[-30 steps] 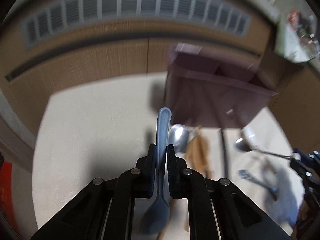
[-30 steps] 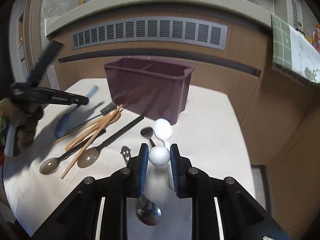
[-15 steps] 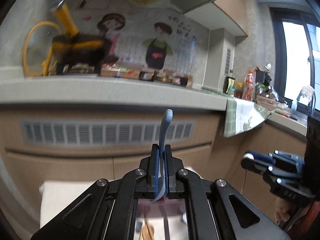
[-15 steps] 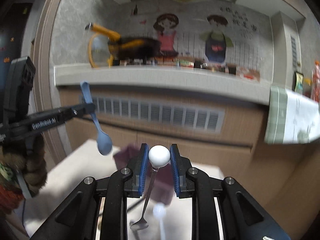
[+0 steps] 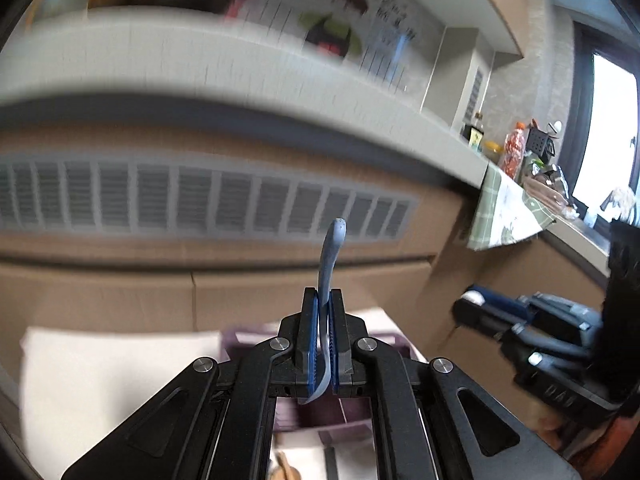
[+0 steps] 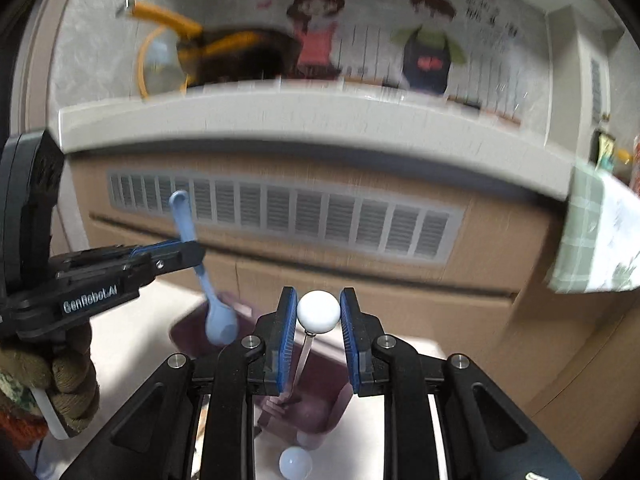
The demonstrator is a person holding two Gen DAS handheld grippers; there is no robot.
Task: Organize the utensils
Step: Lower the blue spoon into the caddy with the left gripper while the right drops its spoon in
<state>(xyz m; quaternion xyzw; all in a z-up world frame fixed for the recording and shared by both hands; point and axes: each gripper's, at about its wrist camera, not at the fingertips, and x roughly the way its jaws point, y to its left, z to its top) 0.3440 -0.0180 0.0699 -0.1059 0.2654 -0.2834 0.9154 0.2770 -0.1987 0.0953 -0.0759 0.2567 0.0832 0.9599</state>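
Since half a second ago both grippers have tipped down slightly, bringing the glossy purple plastic caddy [image 6: 312, 396] further into view below them. The left gripper [image 5: 325, 332] is clamped on a matte blue plastic spoon [image 5: 330, 256], bowl hanging down; the right gripper [image 6: 318, 330] pinches the white ball-ended metal spoon [image 6: 318, 312] above the caddy.

The bin [image 5: 256, 334] at 6 o'clock is mostly hidden behind the left gripper [image 5: 325, 344], its compartments unreadable. The spoon bowl [image 5: 316, 394] is cut off behind the jaws. Wall pictures [image 6: 428, 40] at 12 o'clock are motion-blurred. A white ball [image 6: 295, 463] is half hidden.
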